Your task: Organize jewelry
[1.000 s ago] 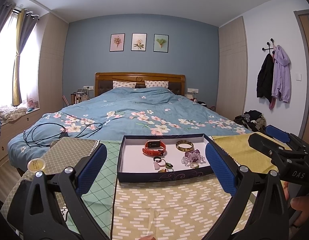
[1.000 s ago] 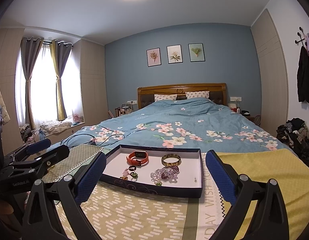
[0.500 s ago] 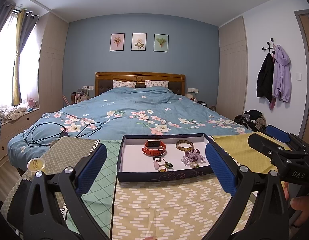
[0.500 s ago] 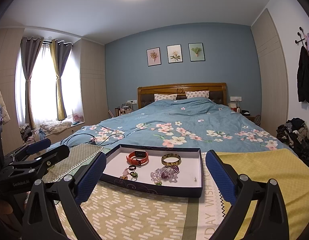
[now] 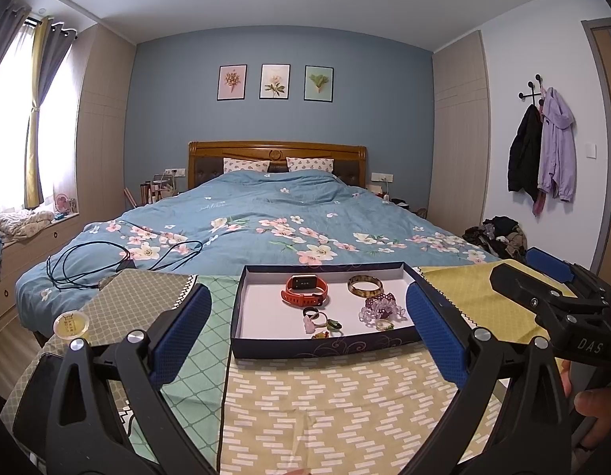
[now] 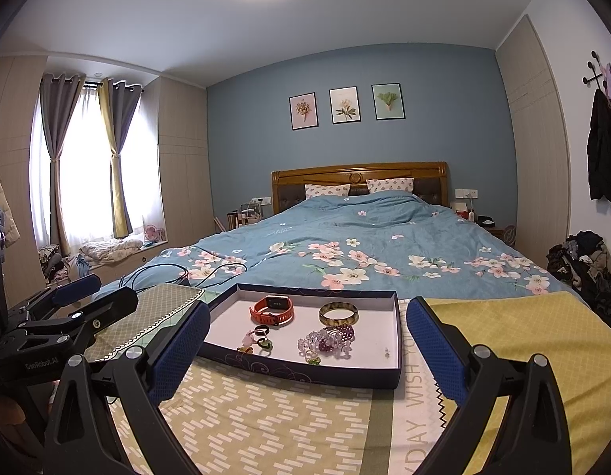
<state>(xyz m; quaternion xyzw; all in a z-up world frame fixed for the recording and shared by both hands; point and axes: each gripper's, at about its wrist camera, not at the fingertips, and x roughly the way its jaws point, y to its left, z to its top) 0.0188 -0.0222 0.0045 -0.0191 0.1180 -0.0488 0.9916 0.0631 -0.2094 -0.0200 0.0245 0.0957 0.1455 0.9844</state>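
Note:
A dark blue tray (image 5: pixel 242 301) (image 6: pixel 396 324) with a white floor rests at the foot of the bed. In it lie an orange watch (image 5: pixel 304 289) (image 6: pixel 272 308), a tortoiseshell bangle (image 5: pixel 365 285) (image 6: pixel 338 314), a purple bead bracelet (image 5: pixel 380 308) (image 6: pixel 325 342) and several small rings (image 5: pixel 321 320) (image 6: pixel 258 338). My left gripper (image 5: pixel 307 330) hovers open short of the tray, nothing between its blue pads. Held open a little nearer and to the tray's right is my right gripper (image 6: pixel 305 350), also seen from the left wrist (image 5: pixel 543 297).
Patterned cloths cover the near bed: yellow brick-print (image 5: pixel 337 403), green lattice (image 5: pixel 202 356), olive (image 5: pixel 139 297) and plain yellow (image 6: pixel 523 336). A small round tin (image 5: pixel 71 325) sits on the olive cloth. Black cables (image 5: pixel 107 261) lie on the blue floral duvet.

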